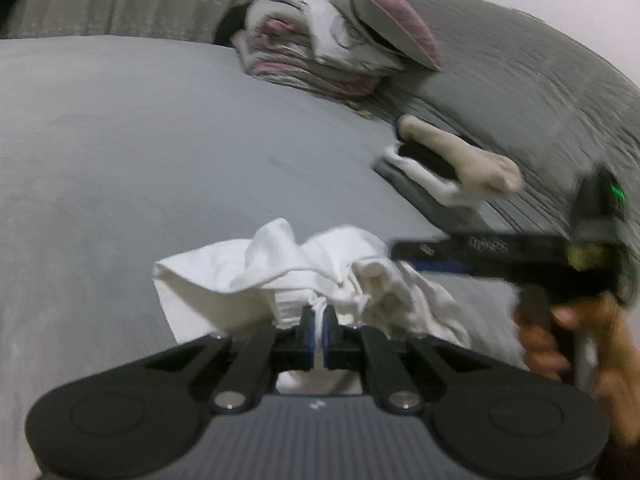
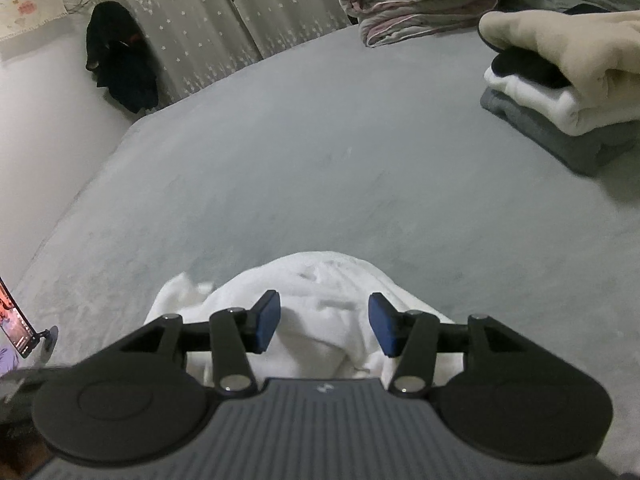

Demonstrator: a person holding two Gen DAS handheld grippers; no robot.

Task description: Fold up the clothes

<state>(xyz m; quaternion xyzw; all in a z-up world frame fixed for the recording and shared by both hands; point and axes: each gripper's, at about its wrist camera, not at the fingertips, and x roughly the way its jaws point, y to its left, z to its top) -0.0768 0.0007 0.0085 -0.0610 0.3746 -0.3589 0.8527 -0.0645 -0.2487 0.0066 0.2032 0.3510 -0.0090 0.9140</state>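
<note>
Left wrist view: one crumpled white garment [image 1: 320, 276] is lying on the grey bed [image 1: 140, 152] at 6 o'clock. One stack of folded clothes [image 1: 448, 168] is sitting at 3 o'clock, one bedding pile [image 1: 328, 48] at 12 o'clock, both blurred. The left gripper [image 1: 319, 330] is clamping together on a bunched fold of the garment. The right gripper [image 1: 404, 250] is coming in at 3 o'clock, smeared; a hand [image 1: 580, 344] is gripping its handle, partly cut off.

Right wrist view: one white garment [image 2: 320, 304] is lying at 6 o'clock, its near part hidden behind the tool. The right gripper [image 2: 325, 322] is hovering wide apart, holding nothing. One folded stack [image 2: 560, 92] is sitting at 2 o'clock, edge-cropped; one dark garment [image 2: 120, 64] is hanging at 10 o'clock.
</note>
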